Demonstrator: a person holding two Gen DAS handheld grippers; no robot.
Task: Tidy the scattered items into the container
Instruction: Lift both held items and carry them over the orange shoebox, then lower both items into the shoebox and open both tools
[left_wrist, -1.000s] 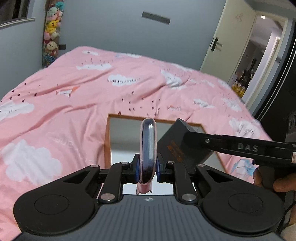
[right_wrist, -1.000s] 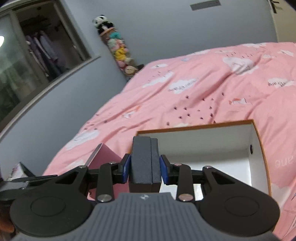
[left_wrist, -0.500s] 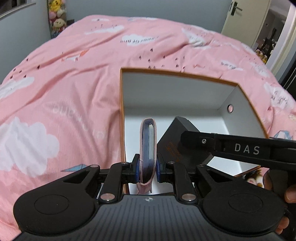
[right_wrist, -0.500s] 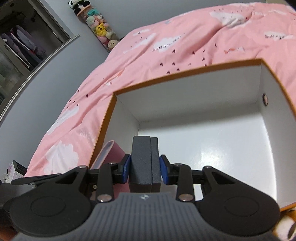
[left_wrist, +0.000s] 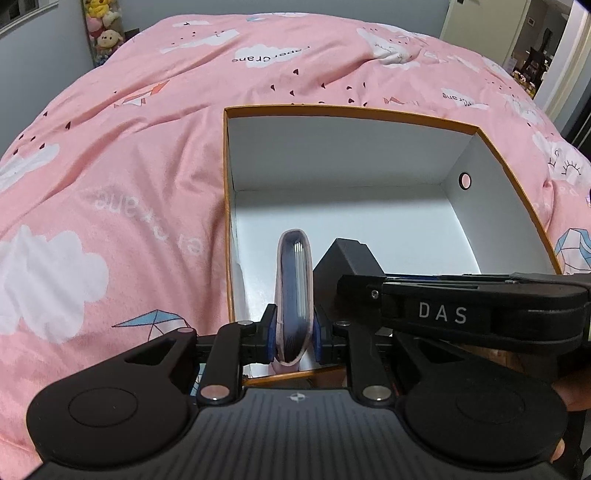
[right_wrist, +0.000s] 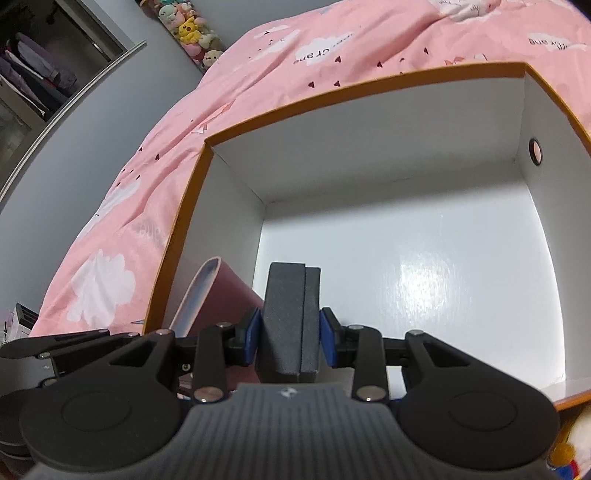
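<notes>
left gripper (left_wrist: 294, 334): fingers closed on a pink wallet (left_wrist: 294, 295), blue pads pressing both faces. wallet held on edge, upright, dark inner layers showing along its top. it sits over the near left corner of the box (left_wrist: 495, 206), inside the rim.

right gripper (right_wrist: 290, 334): fingers clamped on a dark grey case (right_wrist: 290, 317), a flat two-layer block held on its narrow edge. in the left wrist view the same case (left_wrist: 347, 258) shows just right of the wallet, close beside it, contact not clear. right gripper body crosses that view from the right, lettered "das".

in the right wrist view the wallet (right_wrist: 218, 291) appears to the left of the case, tilted, near the box's left wall.

box: orange outside, white inside, open top, a round hole in the right wall. glossy floor bare beyond the two held items. both items hang low inside it; whether either touches the floor cannot be told.

box rests on a bed under a pink cloud-print duvet (left_wrist: 122, 155). far back, stacked plush toys (right_wrist: 192, 33) against a grey wall.
</notes>
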